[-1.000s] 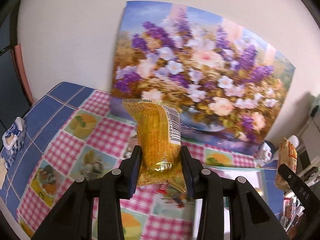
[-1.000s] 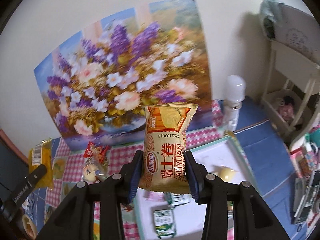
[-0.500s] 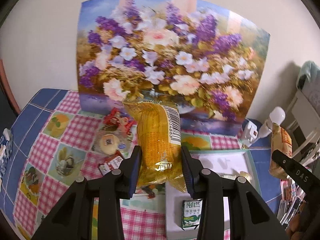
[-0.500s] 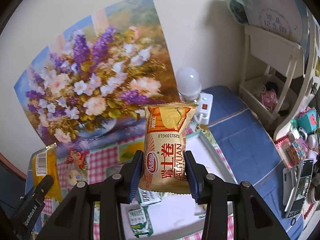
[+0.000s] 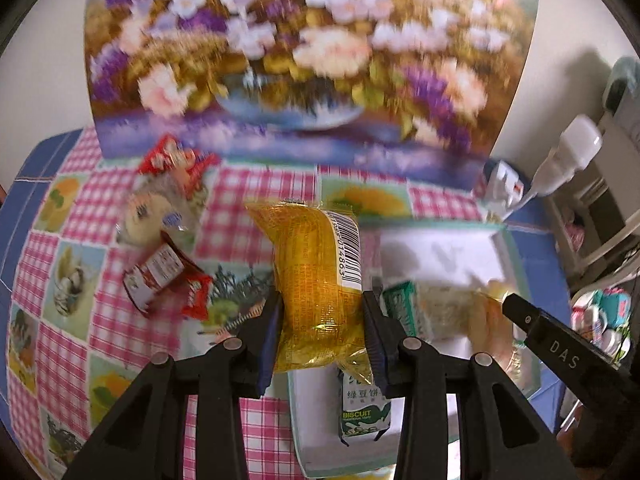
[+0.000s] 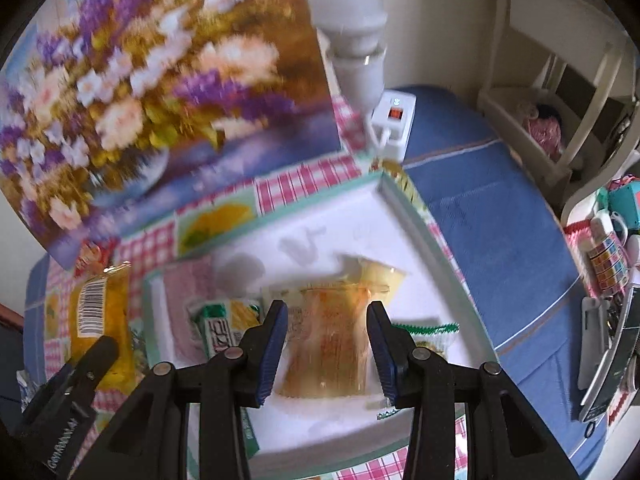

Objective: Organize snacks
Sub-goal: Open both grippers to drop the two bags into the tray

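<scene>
My left gripper [image 5: 322, 320] is shut on a yellow snack pack [image 5: 320, 272] with a barcode. It hangs over the checked tablecloth at the left edge of the white tray [image 5: 440, 252]. My right gripper [image 6: 328, 340] is shut on an orange-beige roll-cake pack [image 6: 328, 344]. That pack is blurred and sits low between the pads, right above the tray floor [image 6: 320, 220]. In the left wrist view, one of the right gripper's fingers [image 5: 556, 352] shows at the right. Green biscuit packs [image 5: 364, 412] lie in the tray.
Loose snacks lie left of the tray: a red wrapper [image 5: 172, 160], a round cake [image 5: 152, 212], a red-brown pack [image 5: 164, 276]. A flower painting [image 5: 304, 52] leans on the wall. A power strip [image 6: 394, 120] with a bulb lamp [image 6: 352, 20] and a white shelf [image 6: 560, 100] stand right.
Both grippers have sunk and tipped downward toward the tray. The right pack now hangs over the tray floor, lower between the pads and blurred. The left pack is still held upright.
</scene>
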Motion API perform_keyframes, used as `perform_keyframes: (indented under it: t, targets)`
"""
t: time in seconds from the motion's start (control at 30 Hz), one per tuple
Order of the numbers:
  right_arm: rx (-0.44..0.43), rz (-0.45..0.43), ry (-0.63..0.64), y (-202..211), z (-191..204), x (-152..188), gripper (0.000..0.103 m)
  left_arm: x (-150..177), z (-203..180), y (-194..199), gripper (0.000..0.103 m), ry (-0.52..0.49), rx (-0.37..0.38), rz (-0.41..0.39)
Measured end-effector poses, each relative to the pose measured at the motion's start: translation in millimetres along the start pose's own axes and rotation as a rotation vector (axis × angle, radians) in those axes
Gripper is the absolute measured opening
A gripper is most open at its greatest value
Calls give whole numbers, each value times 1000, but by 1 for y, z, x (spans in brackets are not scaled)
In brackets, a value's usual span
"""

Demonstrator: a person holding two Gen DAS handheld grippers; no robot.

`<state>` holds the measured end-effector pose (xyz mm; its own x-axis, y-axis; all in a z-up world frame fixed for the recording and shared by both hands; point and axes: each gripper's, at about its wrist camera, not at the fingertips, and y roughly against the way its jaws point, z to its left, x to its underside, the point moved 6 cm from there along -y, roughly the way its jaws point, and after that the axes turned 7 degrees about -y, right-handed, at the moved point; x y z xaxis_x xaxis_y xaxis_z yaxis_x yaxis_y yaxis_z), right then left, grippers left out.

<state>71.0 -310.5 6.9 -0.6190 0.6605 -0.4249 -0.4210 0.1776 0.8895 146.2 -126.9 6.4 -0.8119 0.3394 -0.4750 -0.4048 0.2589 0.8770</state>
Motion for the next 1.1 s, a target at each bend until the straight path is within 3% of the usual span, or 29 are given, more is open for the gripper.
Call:
perform_keyframes:
  t: [0.33,1.1]
  targets:
    - [24,60,22,-21,3,11,44,18,-6,-33,40,-28,-12,98]
    - [32,81,29,-40,9,12,45,19,-24,-54,41,-49,82,106]
